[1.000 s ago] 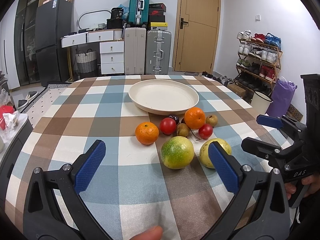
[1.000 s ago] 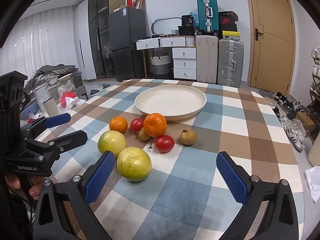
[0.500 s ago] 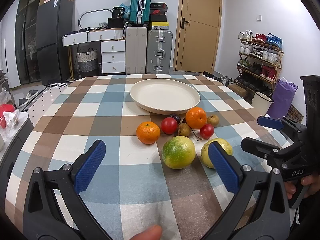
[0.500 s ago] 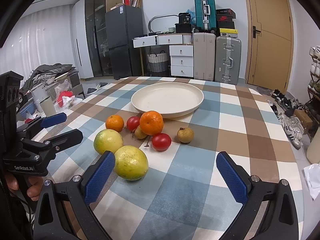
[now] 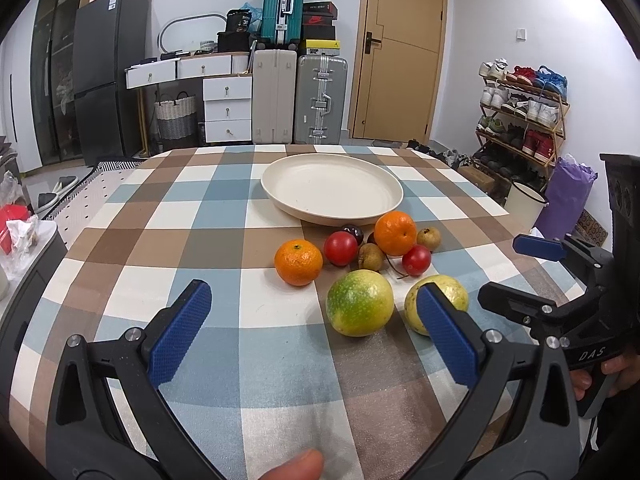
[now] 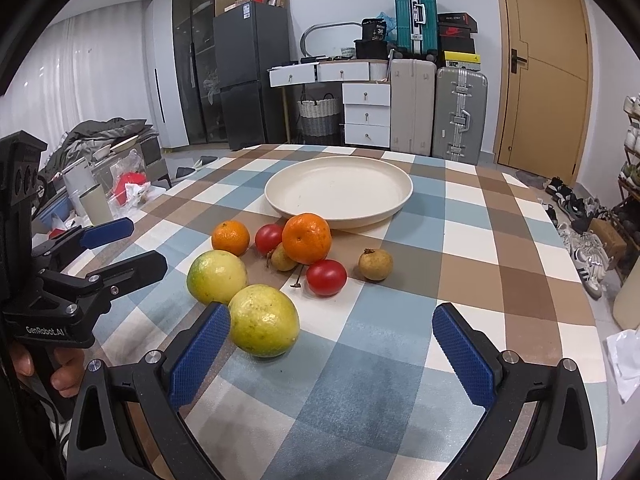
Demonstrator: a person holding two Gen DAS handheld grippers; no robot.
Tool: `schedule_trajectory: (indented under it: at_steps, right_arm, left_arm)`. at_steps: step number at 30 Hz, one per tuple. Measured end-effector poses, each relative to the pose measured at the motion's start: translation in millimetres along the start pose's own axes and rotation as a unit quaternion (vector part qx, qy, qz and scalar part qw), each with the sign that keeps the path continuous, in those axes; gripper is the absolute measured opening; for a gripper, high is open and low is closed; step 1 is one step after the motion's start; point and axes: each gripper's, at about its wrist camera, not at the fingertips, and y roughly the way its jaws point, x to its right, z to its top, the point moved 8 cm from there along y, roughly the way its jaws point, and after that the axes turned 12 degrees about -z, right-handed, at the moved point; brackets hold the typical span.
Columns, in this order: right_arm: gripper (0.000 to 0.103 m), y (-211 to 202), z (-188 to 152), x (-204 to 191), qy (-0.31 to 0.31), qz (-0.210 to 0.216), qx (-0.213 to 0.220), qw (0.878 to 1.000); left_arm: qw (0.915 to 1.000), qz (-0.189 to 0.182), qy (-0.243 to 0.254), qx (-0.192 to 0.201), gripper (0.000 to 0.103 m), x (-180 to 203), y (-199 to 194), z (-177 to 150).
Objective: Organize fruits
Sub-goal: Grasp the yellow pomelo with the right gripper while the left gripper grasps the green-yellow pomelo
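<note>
Both tongs, left tongs [image 5: 314,334] and right tongs [image 6: 332,354], gape wide, holding nothing. Yellow-green citrus [image 6: 264,322] sits just beside the right tongs' left pad [image 6: 200,360], on the tabletop [image 6: 360,392].

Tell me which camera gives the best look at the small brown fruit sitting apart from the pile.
The right wrist view: the small brown fruit stands alone, unobstructed. In the left wrist view it is farther off, tucked beside the large orange.

In the left wrist view, the left gripper's blue pad [image 5: 444,336] covers part of the yellow-green round fruit [image 5: 448,294]. A dark cherry [image 5: 354,232] is half hidden behind the red round tomato [image 5: 340,248]. Only a fingertip [image 5: 294,468] shows at the bottom edge. The person's hand [image 6: 44,368] is mostly hidden behind the black gripper handle [image 6: 44,320].
</note>
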Motion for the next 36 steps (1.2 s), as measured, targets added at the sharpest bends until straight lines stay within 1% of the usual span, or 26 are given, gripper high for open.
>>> schedule_trajectory:
  at_steps: [8,9,12,15,19,23,26,28,30,31,35,36]
  right_arm:
    - [0.103,7,-3,-10,-0.029,-0.010,-0.022,0.999]
    - [0.103,8,-4,-11,-0.028,-0.006,-0.027,0.999]
    - [0.103,14,-7,-16,-0.013,0.027,-0.056,0.998]
    - [0.103,21,-11,-23,-0.026,0.020,-0.069,0.997]
    - [0.103,30,-17,-33,-0.032,0.039,-0.093,0.994]
    - [0.102,37,-16,-38,-0.028,0.038,-0.104,0.993]
    - [0.095,42,-14,-42,-0.029,0.041,-0.112,0.992]
    - [0.085,44,-14,-45,-0.028,0.053,-0.117,0.991]
    - [0.082,45,-14,-48,-0.030,0.061,-0.121,0.990]
    - [0.076,45,-15,-50,-0.034,0.064,-0.121,0.990]
    - [0.062,44,-15,-51,-0.033,0.070,-0.120,0.990]
    - [0.054,44,-15,-51,-0.029,0.073,-0.121,0.990]
  left_arm:
    - [0.9997,0.001,-0.012,-0.021,0.102,-3,7,-1]
    - [0.9997,0.001,-0.015,-0.021,0.102,-4,7,-1]
    - [0.9996,0.003,-0.014,-0.025,0.102,-7,10,-1]
    - [0.9994,0.002,-0.015,-0.032,0.102,-9,15,0]
    - [0.9985,-0.007,-0.012,-0.052,0.102,-10,24,-1]
    - [0.9984,-0.004,-0.006,-0.056,0.102,-10,28,-1]
    - [0.9984,-0.008,-0.007,-0.056,0.102,-12,28,-1]
    - [0.9983,-0.012,-0.009,-0.057,0.102,-13,28,-2]
    - [0.9980,-0.019,-0.016,-0.059,0.102,-14,29,-2]
    - [0.9978,-0.020,-0.019,-0.061,0.102,-15,29,-3]
    - [0.9971,-0.025,-0.017,-0.070,0.102,-12,33,-5]
    - [0.9971,-0.026,-0.014,-0.071,0.102,-10,33,-6]
